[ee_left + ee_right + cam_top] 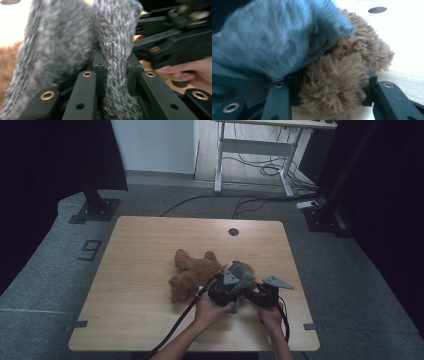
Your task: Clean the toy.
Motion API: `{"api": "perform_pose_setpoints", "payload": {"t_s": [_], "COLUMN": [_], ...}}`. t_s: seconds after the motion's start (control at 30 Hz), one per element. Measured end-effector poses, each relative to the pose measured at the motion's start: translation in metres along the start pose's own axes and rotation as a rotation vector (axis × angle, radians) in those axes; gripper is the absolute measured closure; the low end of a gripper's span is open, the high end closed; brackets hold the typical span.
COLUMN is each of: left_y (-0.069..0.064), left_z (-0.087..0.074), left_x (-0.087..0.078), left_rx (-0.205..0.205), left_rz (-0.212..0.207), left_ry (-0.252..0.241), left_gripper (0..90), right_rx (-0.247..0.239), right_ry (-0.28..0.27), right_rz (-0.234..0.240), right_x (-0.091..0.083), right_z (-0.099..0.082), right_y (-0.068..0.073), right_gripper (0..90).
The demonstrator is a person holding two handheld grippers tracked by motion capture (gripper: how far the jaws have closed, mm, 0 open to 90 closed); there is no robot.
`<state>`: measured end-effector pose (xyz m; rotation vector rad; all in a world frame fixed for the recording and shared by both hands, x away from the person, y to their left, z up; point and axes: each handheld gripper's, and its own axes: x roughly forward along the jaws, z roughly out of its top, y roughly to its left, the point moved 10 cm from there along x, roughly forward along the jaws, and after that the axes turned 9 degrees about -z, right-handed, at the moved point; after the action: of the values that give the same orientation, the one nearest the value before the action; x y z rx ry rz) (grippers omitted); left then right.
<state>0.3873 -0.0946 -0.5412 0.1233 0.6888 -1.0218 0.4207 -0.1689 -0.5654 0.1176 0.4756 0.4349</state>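
My left claw [113, 72] is clamped on a fold of grey knit [112, 45], the cloth pinched tight between its jaws and rising away beyond them. My right claw [332, 93] is closed around a furry brown limb of the teddy [192, 272], which bulges out between the jaws.

The teddy lies on the desk [140, 250] a little right of centre, toward the near edge, its limbs spreading left and far. Both claws meet at its right end, almost touching each other, with my hands just behind them.

I judge the split is deliberate: the right claw steadies the toy so it cannot slide, while the left holds the knit open or taut beside it, likely to pull it over or off the limb. Which of the two, I cannot tell. The knit already drapes over the fur just above the right claw.
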Motion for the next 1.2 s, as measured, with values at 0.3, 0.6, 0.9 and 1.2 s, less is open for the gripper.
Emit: {"api": "perform_pose_setpoints", "payload": {"t_s": [0.3,0.6,0.9,1.2], "left_y": [0.020,0.039,0.036,-0.002], "left_z": [-0.023,-0.036,-0.028,-0.002], "left_x": [-0.011,-0.045,-0.065,-0.025], "left_rx": [-0.002,0.002,-0.003,-0.002], "left_rz": [0.061,0.115,0.101,-0.007], "left_ry": [-0.002,-0.014,-0.076,-0.084], "left_gripper": [75.8,76.0,75.7,75.4], "right_rx": [0.000,-0.006,-0.008,0.000], "right_ry": [0.003,-0.005,-0.010,-0.014], "right_rz": [0.016,0.038,0.050,0.055], "right_x": [-0.001,-0.002,-0.001,-0.001], "right_z": [-0.003,-0.004,-0.004,-0.004], "right_y": [-0.003,-0.004,-0.003,-0.004], "right_gripper": [53.7,53.7,53.9,53.6]}}
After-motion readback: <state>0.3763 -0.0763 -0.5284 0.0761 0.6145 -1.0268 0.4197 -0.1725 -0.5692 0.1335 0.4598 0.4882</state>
